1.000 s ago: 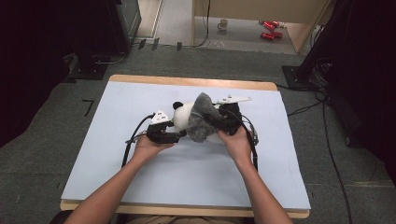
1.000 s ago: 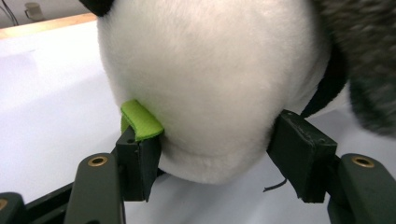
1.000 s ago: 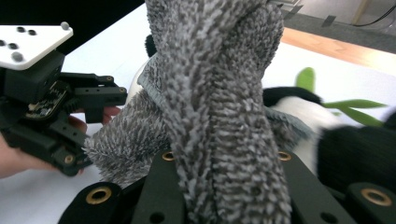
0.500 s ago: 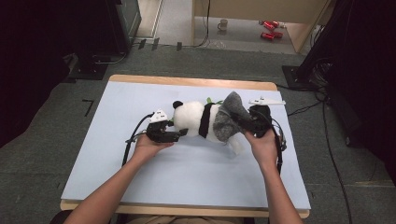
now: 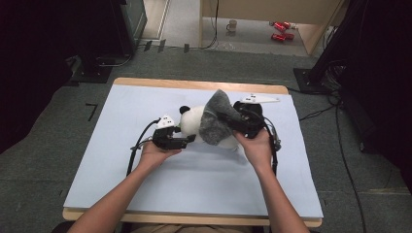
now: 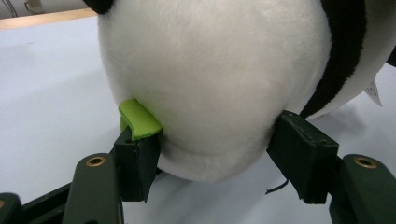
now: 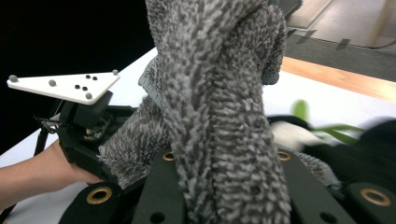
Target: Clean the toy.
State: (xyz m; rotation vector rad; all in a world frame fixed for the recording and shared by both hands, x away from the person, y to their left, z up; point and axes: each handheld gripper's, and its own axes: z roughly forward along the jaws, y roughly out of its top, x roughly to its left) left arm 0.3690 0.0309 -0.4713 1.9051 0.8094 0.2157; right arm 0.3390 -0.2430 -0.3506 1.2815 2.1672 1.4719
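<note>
A black-and-white panda plush [image 5: 192, 121] lies on the pale blue table [image 5: 131, 111] near its middle. My left gripper [image 5: 190, 138] has the panda's white head [image 6: 210, 84] pinched between its jaws, a green tab [image 6: 137, 120] against one jaw. A shaggy grey cloth [image 5: 216, 119] drapes over the panda's body. My right gripper [image 5: 228, 119] is shut on this cloth [image 7: 219, 93], which rises bunched from its jaws. The right gripper view looks past the cloth to the left gripper [image 7: 84, 135] and its white plate [image 7: 65, 86].
The table's wooden far edge [image 5: 194, 85] borders grey floor. A mug [image 5: 232, 24] and red cans [image 5: 279, 30] lie on the floor beyond. Dark equipment stands at far left [image 5: 92, 43] and right [image 5: 350, 48]. Cables [image 5: 340, 145] trail off the right side.
The right gripper pulled the grey cloth out to the right, then came back left and lifted it over the panda's body. The left gripper stayed on the head.
</note>
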